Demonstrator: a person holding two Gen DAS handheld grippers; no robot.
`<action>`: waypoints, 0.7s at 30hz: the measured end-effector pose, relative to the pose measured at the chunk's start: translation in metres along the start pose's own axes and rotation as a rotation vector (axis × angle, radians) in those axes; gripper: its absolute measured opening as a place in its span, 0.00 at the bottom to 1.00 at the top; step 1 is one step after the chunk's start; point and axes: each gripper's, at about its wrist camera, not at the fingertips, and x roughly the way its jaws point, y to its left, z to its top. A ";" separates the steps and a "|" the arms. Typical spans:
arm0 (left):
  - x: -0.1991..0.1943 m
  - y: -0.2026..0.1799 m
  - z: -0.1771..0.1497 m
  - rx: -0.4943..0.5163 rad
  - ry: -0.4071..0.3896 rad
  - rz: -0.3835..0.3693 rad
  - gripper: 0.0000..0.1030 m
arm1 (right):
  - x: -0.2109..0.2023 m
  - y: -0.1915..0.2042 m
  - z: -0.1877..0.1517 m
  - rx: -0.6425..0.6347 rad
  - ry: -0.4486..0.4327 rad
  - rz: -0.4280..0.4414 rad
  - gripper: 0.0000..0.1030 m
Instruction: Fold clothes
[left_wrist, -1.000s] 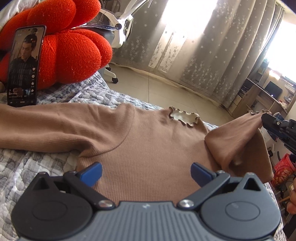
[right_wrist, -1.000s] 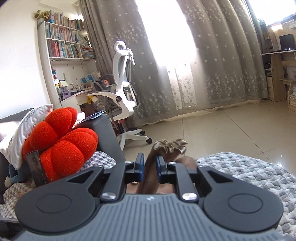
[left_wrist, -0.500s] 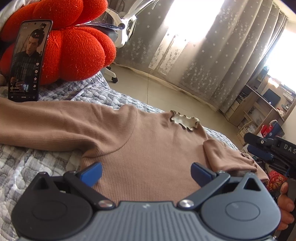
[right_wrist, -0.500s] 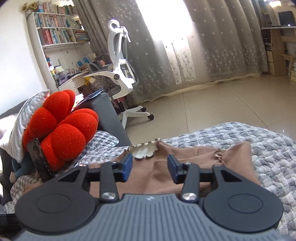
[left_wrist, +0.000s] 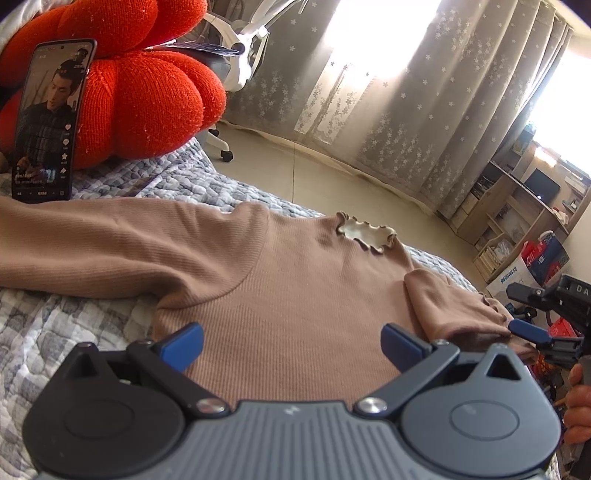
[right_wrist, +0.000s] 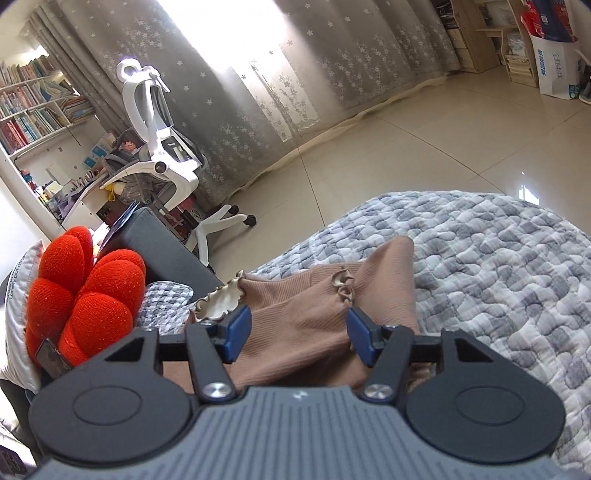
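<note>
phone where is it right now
In the left wrist view the phone stands upright at the far left, leaning against the red cushion, its lower edge on the grey quilt just beyond the brown top's outstretched sleeve.

Both tongs, left (left_wrist: 291, 343) and right (right_wrist: 295, 334), stand spread, gripping nothing.

Grey quilted bed (left_wrist: 55, 332) bears brown sweater (left_wrist: 295, 306), phone (left_wrist: 48, 122).
</note>
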 end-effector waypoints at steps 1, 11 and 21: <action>0.000 0.000 0.000 0.000 0.000 -0.001 0.99 | -0.002 0.001 0.000 0.004 0.009 0.003 0.60; 0.001 -0.003 -0.001 0.015 -0.002 -0.001 0.99 | 0.013 0.015 -0.018 -0.041 0.062 -0.029 0.60; 0.009 0.005 -0.002 -0.058 -0.013 -0.160 0.99 | 0.024 0.042 -0.041 -0.380 -0.101 0.019 0.13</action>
